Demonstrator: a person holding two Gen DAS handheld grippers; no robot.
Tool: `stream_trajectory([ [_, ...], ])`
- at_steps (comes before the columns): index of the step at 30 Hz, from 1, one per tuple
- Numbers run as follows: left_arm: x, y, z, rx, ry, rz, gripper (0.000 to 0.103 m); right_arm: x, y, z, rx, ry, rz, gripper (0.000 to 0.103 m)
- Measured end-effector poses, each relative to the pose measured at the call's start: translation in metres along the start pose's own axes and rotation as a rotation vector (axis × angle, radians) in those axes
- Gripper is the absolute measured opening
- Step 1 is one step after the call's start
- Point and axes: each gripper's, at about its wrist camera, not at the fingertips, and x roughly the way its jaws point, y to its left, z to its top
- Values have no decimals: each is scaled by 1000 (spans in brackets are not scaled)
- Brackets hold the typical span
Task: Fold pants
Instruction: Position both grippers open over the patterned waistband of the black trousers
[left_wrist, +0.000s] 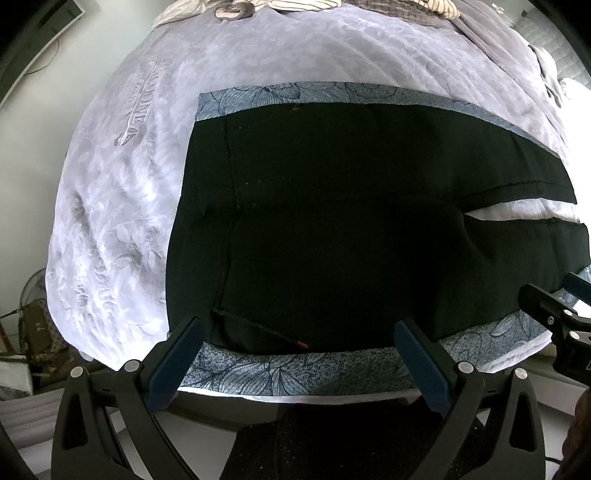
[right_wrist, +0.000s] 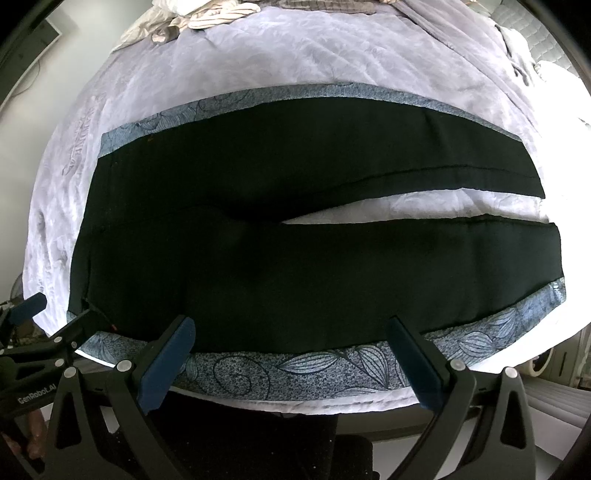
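Black pants (left_wrist: 369, 229) fill the middle of the left wrist view, laid flat on a pale lilac quilt (left_wrist: 122, 221) that covers a bed. The waist lies at 9 o'clock and the two legs run off toward 3 o'clock, with a sliver of quilt showing between them. Blue floral bands (left_wrist: 273, 94) edge the pants at 12 and at 6 o'clock. The left gripper (left_wrist: 299, 363) sits at 6 o'clock with its jaws spread wide, nothing between them, just short of the near floral band. At 4 o'clock the right gripper (left_wrist: 554, 306) pokes in from the edge. Crumpled striped cloth (left_wrist: 258, 7) lies at 12 o'clock on the far end of the bed. A white wall (left_wrist: 26, 147) stands at 9 o'clock, and a fan (left_wrist: 35, 291) and bags sit on the floor at 8 o'clock.

From the right wrist view the pants (right_wrist: 295, 280) show whole, legs parted in a narrow wedge that opens toward 3 o'clock. The right gripper (right_wrist: 291, 362) at 6 o'clock is also spread wide and empty, by the near floral band (right_wrist: 295, 369). The left gripper (right_wrist: 55, 325) shows at 8 o'clock beside the waist corner; from here I cannot tell whether it touches the cloth. Grey bedding (right_wrist: 461, 29) is heaped at 1 o'clock.
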Motion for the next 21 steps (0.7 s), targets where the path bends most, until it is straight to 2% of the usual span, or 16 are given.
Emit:
stream_trajectory([
  [21,0,-1,-1,-3,1,4,103,0,1,-6,-1,1,6,103],
])
